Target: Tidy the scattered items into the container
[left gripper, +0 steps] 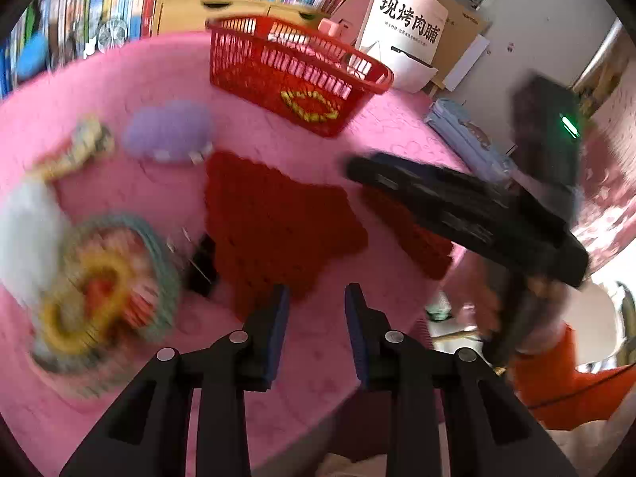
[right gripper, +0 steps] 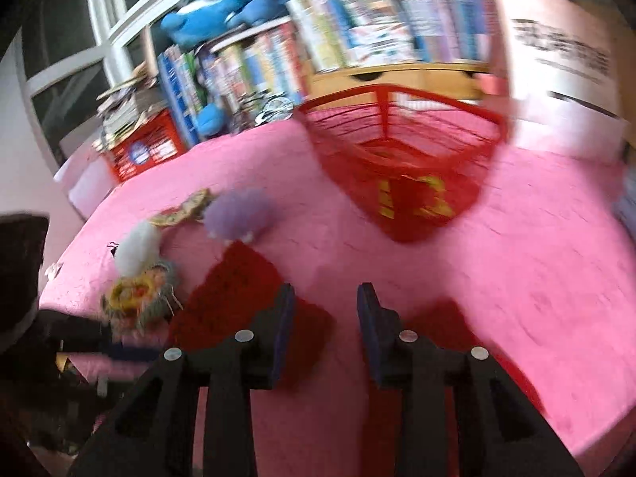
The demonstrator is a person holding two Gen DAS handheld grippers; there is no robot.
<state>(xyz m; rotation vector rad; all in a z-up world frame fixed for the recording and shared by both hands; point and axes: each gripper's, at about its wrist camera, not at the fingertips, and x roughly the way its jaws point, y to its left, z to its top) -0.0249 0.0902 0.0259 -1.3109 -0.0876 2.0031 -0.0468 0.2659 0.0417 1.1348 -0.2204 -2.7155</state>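
We hold the left hand-held gripper (left gripper: 316, 306) and right hand-held gripper (right gripper: 326, 306) slightly parted, gripping nothing, over a red knitted cloth (left gripper: 274, 230). Red basket (left gripper: 298, 75) at twelve o'clock; open pink table (right gripper: 536, 258) between. Purple pom-pom (left gripper: 169, 131) at ten.

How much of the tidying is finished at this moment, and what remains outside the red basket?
Done: little that shows. The red slatted plastic basket looks empty, though blur hides part of its floor.
In hand: nothing. The left gripper and right gripper are both open, above the dark red knitted cloth.
Left: that cloth, the fluffy lilac puff, the white fluffy item and the round yellow-and-teal woven piece, all on the pink table cover.
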